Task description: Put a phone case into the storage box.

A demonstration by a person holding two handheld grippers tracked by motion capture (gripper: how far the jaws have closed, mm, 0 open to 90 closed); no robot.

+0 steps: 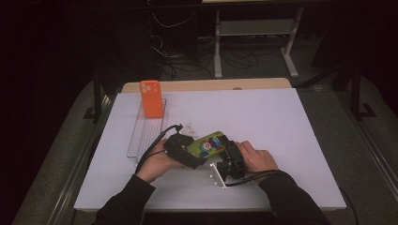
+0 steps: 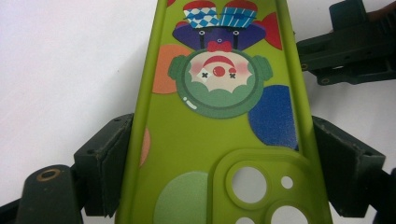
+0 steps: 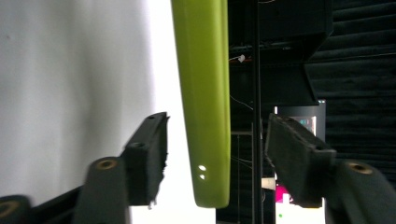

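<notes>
Left gripper [image 1: 187,152] is clamping the green phone case [image 1: 209,144] by its 2 long edges, near the camera-cutout end; in the left gripper view both pads are pressing on the case [image 2: 219,140] sides. The case is sitting at table centre-front, off the white table [image 1: 281,122], clown print facing up. Right gripper [image 1: 230,157] is standing at the case's 3 o'clock end, jaws apart on either side of the case edge [image 3: 205,102], pads not touching it. Orange phone case [image 1: 151,99] is standing upright in the clear rack [image 1: 145,131] at 10 o'clock from the hands, well apart.
</notes>
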